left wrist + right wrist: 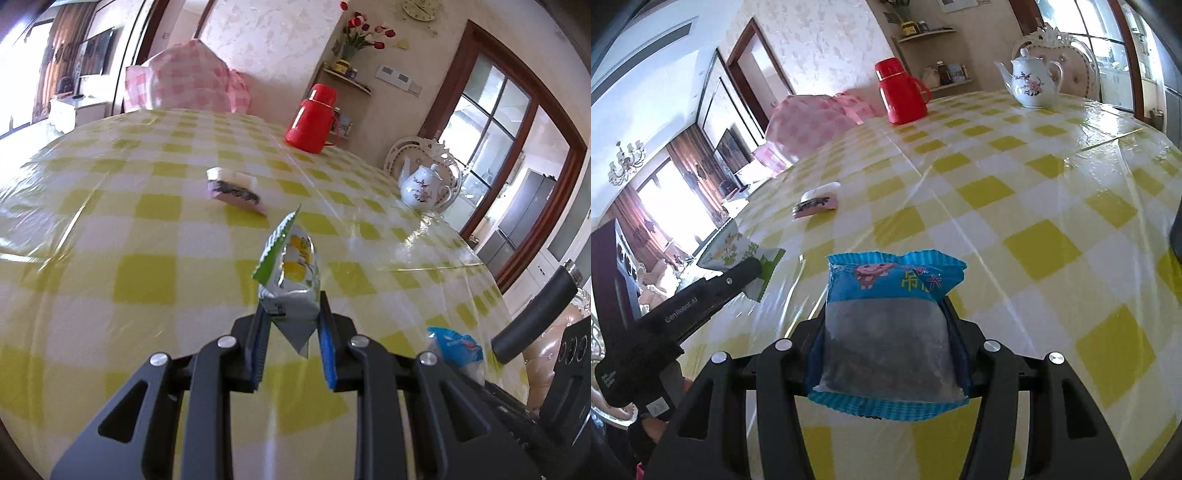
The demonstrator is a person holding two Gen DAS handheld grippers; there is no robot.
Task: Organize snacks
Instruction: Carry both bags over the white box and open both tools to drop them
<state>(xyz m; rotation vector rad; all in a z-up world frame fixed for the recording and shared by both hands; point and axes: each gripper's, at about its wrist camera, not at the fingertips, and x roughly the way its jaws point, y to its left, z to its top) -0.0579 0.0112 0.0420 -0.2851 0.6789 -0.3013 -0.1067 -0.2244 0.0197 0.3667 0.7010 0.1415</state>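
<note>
My left gripper (291,310) is shut on a green and white snack packet with a yellow picture (293,266), held upright above the table. My right gripper (886,314) is shut on a blue snack packet with a pink cartoon figure (890,325). The blue packet also shows at the right of the left wrist view (458,345), and the green packet at the left of the right wrist view (738,251), in the left gripper (753,273). A pink snack packet (236,190) lies flat farther out on the table; it also shows in the right wrist view (816,203).
The table has a yellow and white checked cloth under clear plastic (147,229). A red thermos (312,118) stands at the far side, and a white flowered teapot (424,184) at the right edge. A chair with a pink checked cover (184,77) stands behind the table.
</note>
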